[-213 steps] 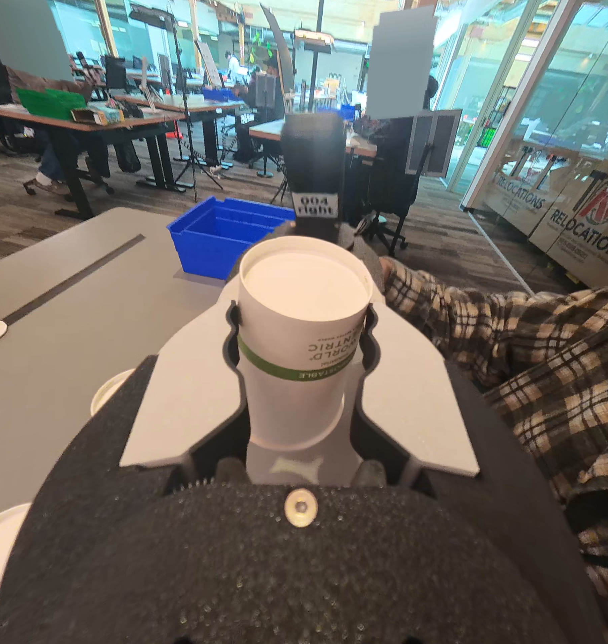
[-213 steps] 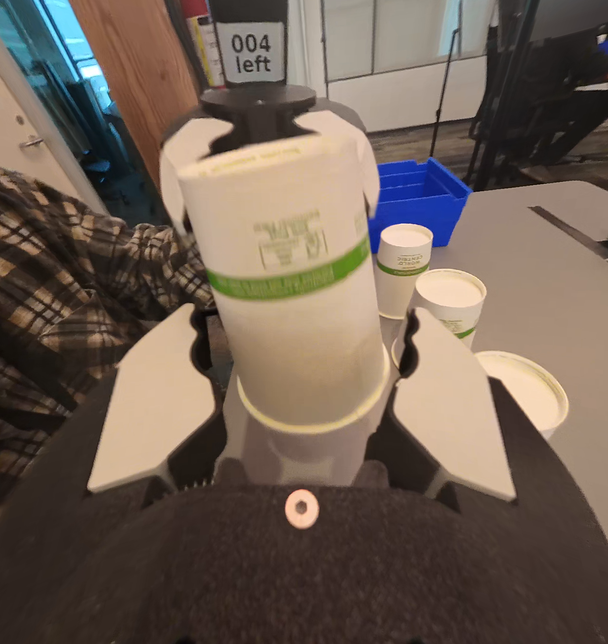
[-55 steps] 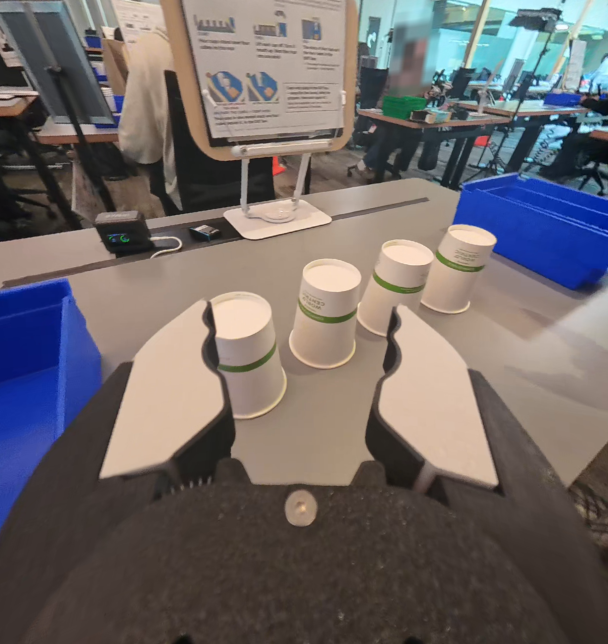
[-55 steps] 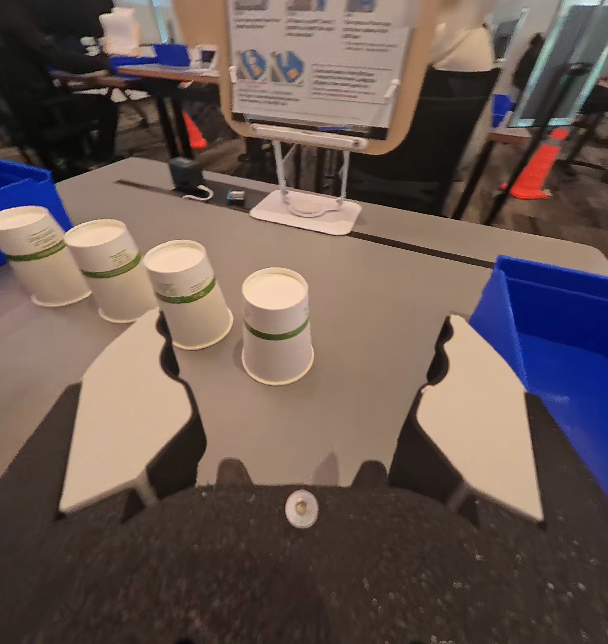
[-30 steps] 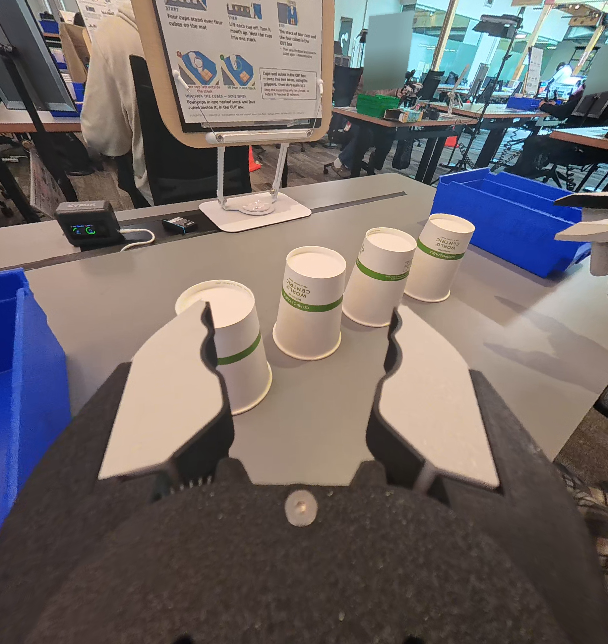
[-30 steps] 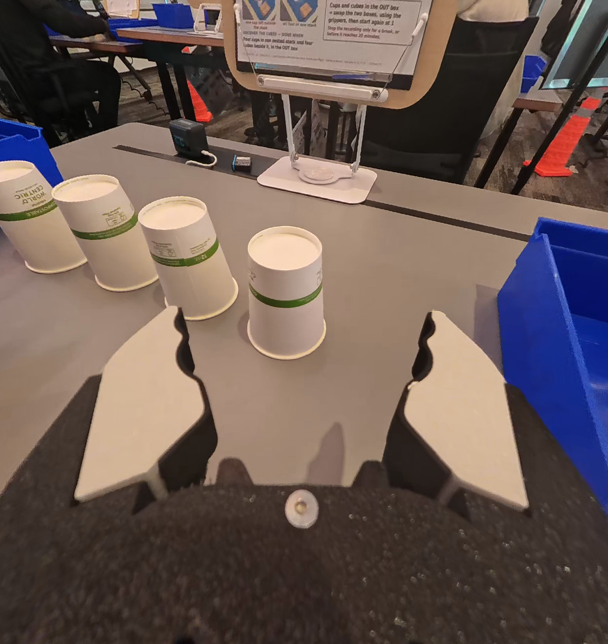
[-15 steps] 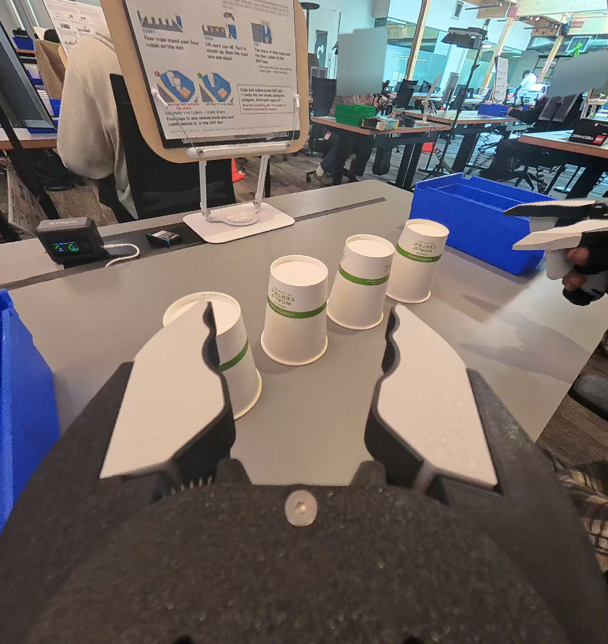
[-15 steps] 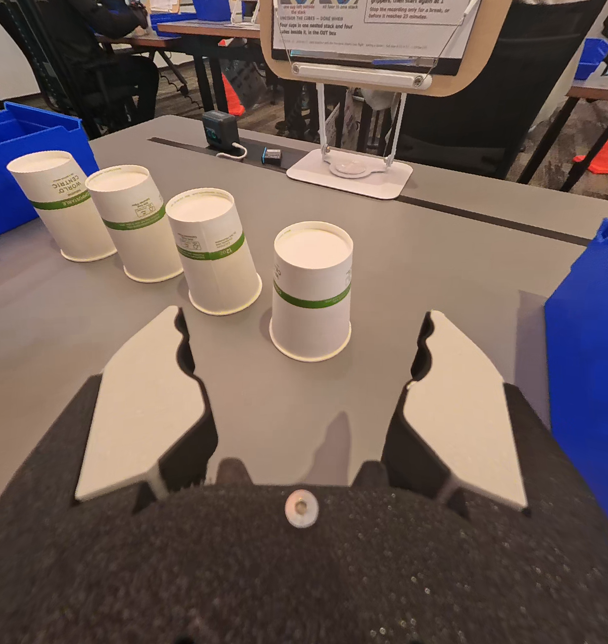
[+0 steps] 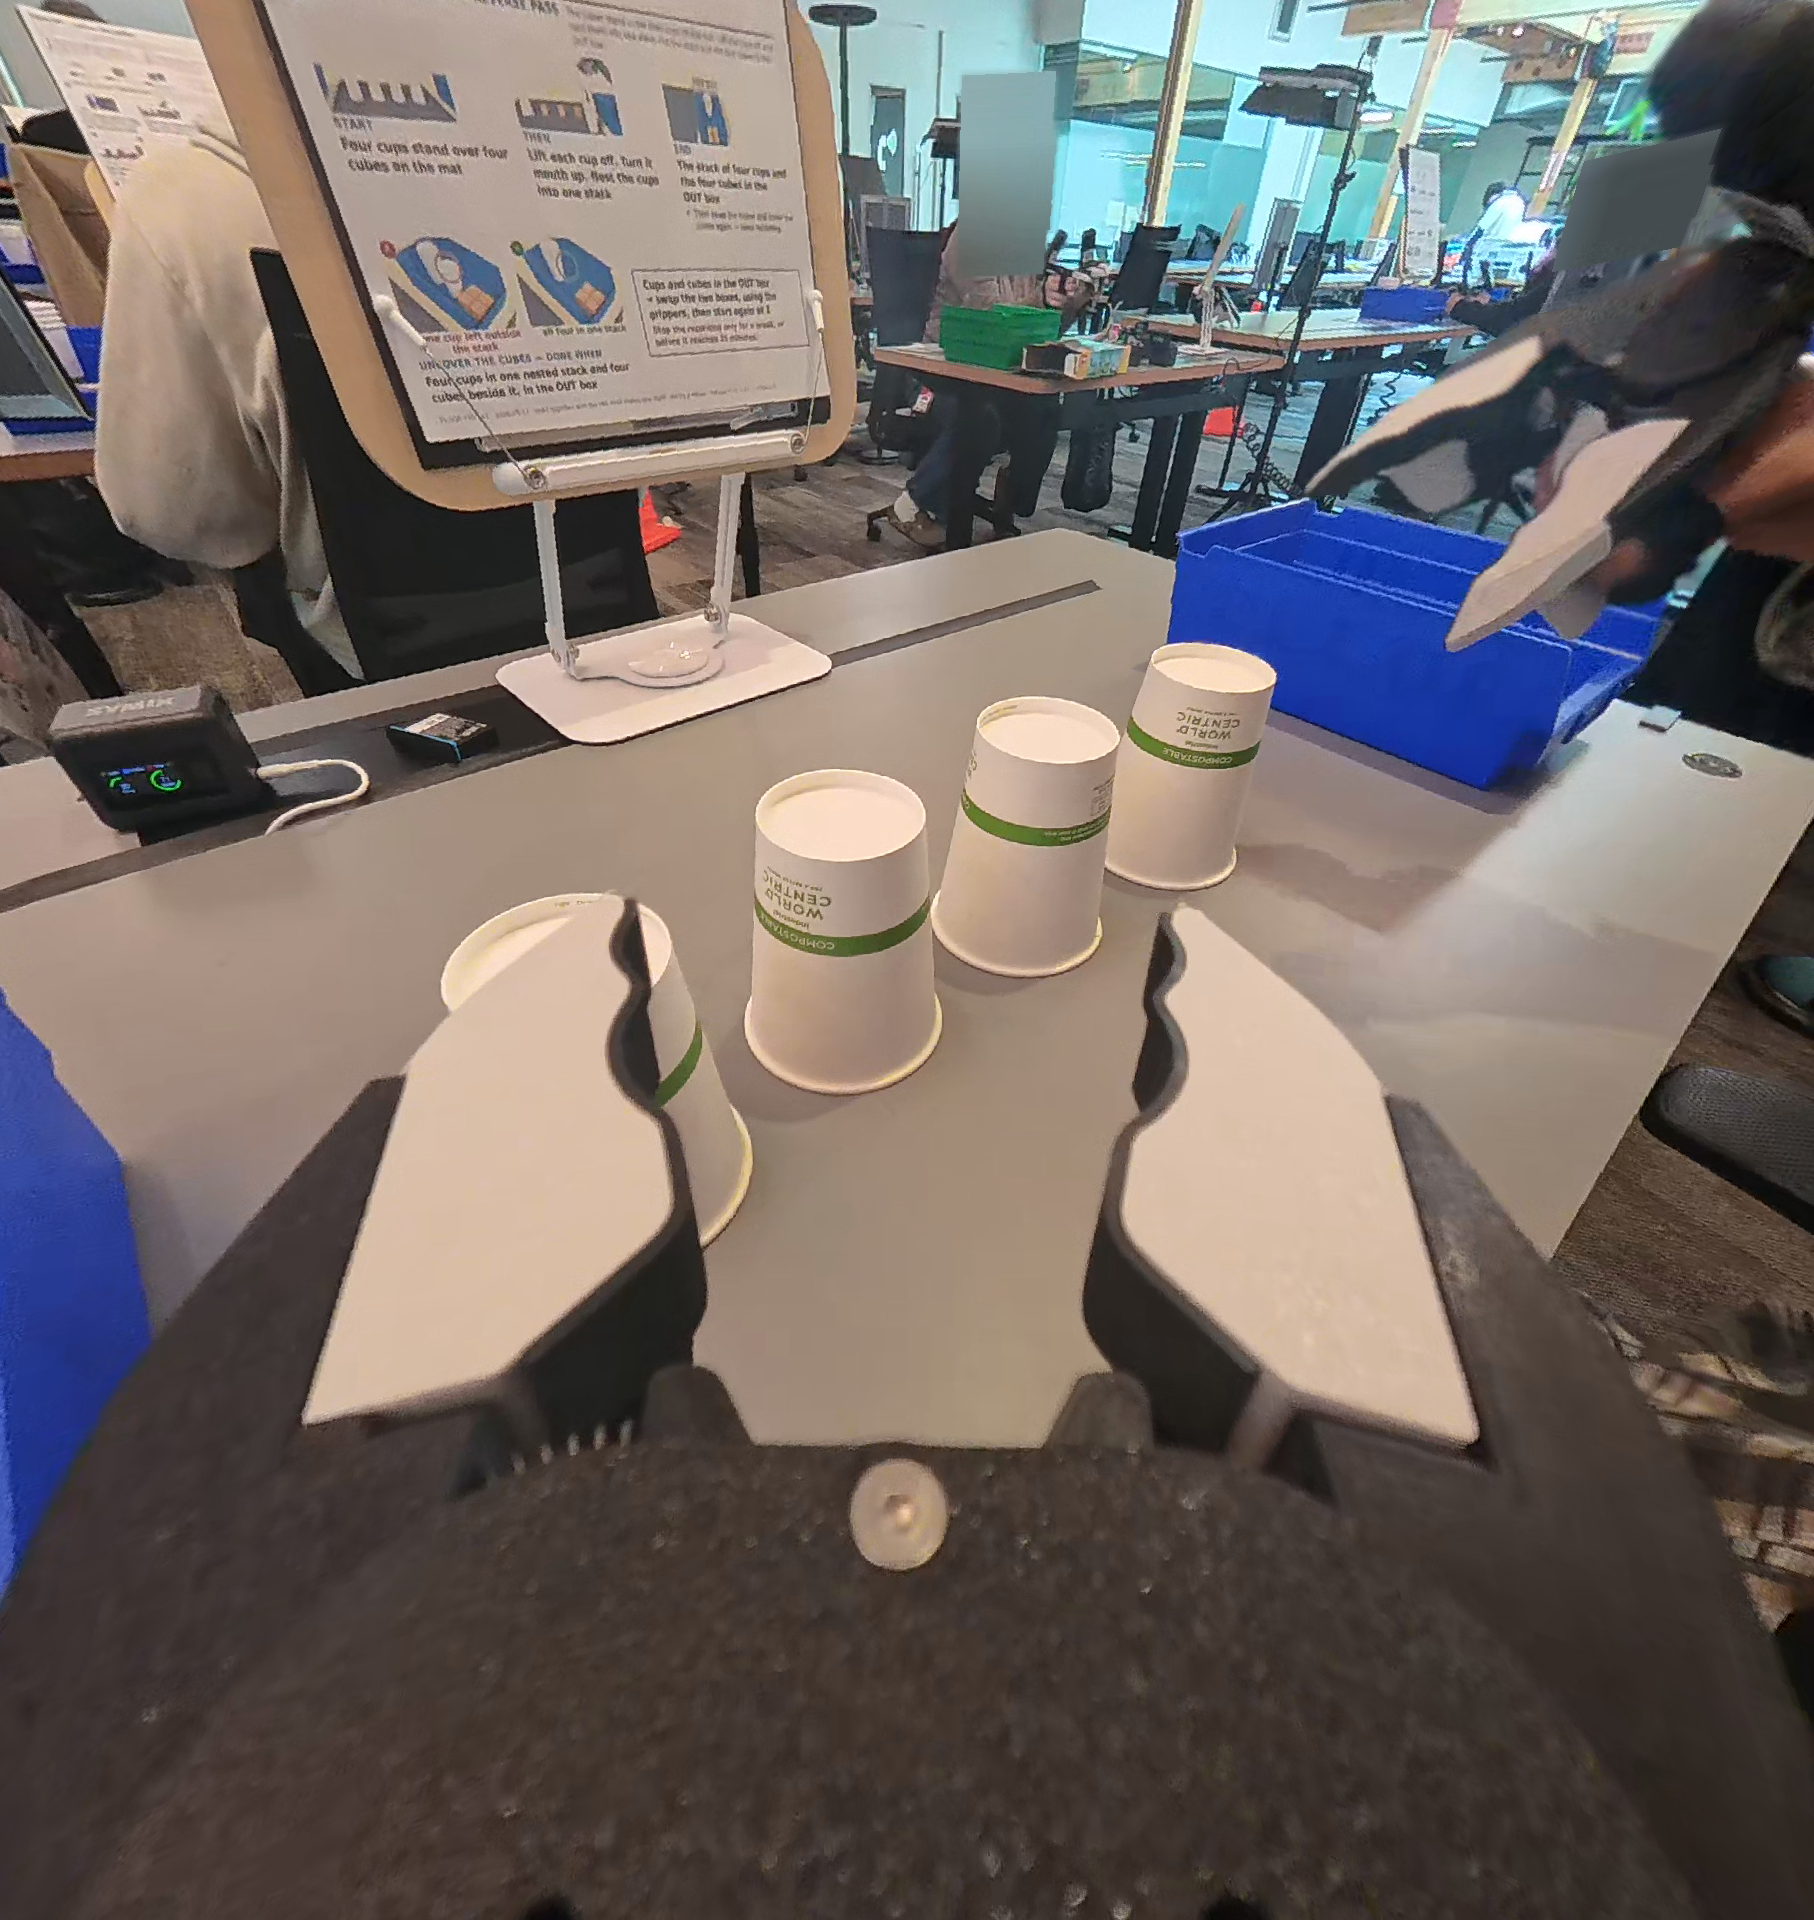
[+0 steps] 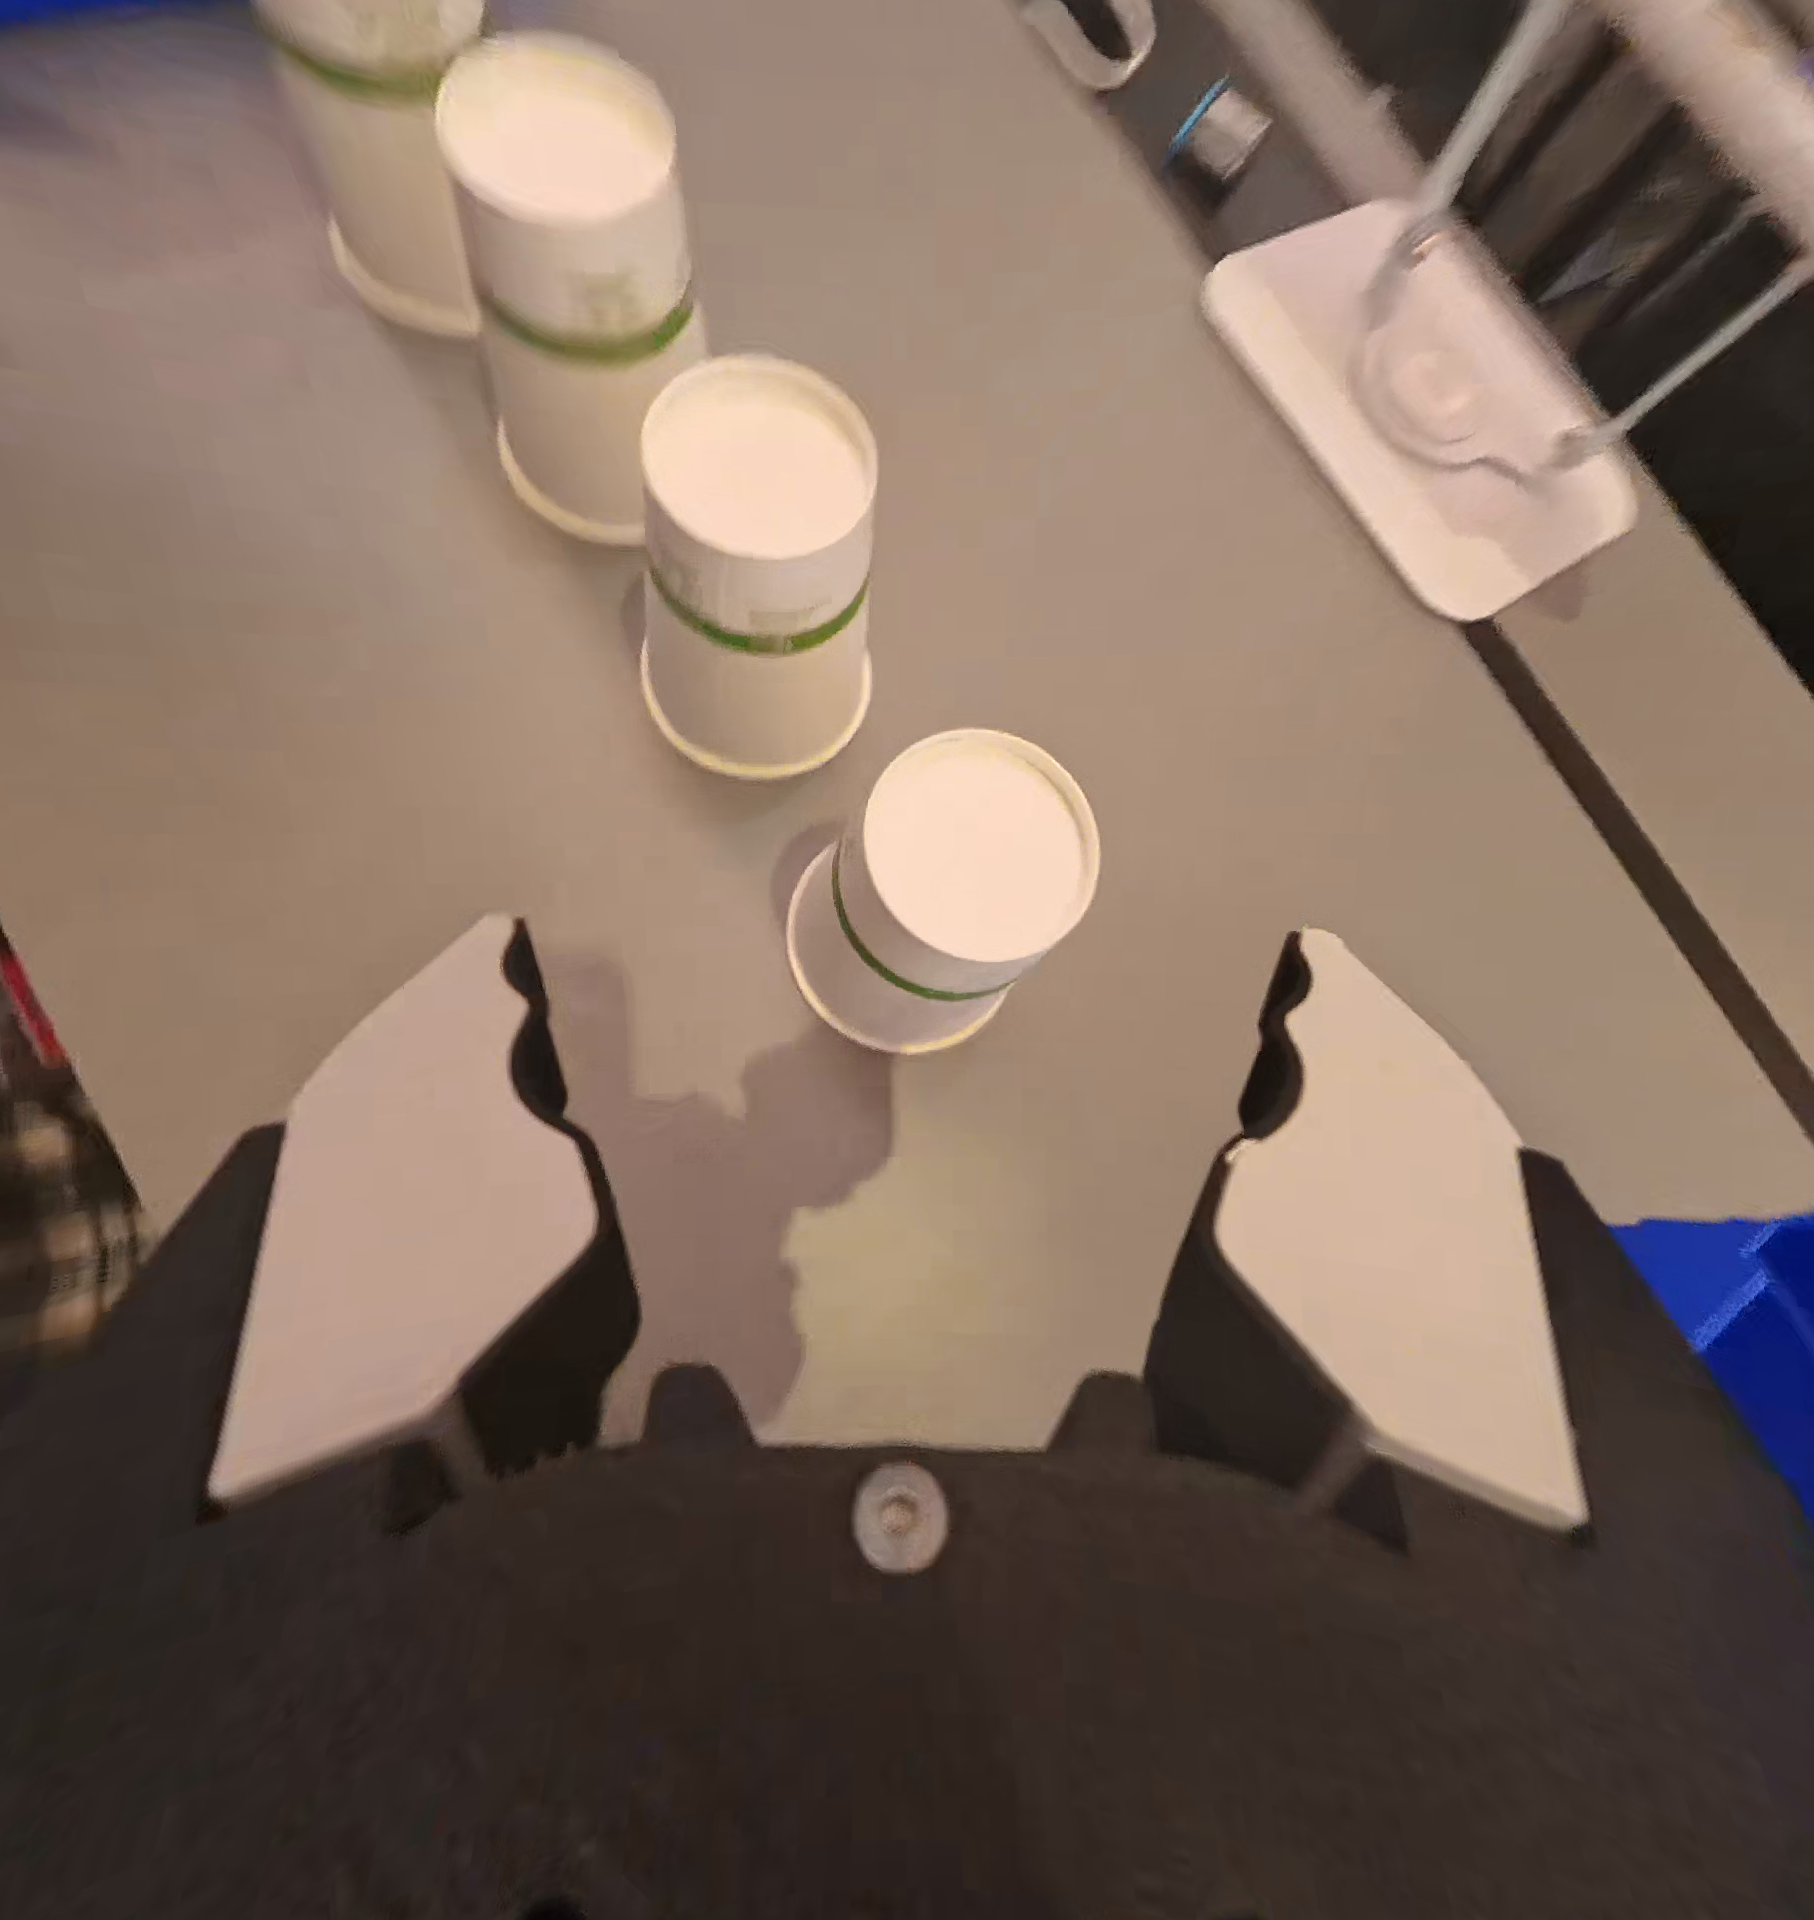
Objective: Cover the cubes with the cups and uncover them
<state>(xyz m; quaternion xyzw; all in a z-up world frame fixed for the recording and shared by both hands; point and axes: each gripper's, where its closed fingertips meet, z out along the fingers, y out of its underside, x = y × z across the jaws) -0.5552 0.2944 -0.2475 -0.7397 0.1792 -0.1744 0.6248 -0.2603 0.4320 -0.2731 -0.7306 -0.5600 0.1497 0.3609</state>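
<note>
Paper cups [image 9: 843, 935] hide any cubes; both grippers [image 9: 892, 1049] [image 10: 908, 1039] gape wide, empty.

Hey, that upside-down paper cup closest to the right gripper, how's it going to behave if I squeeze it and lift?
The nearest cup looks like thin paper, so it is probably light and may dent under a hard squeeze. It stands on its wide rim on the table, so it should resist tipping. Its tapered wall could slip downward between the open right gripper fingers.
</note>
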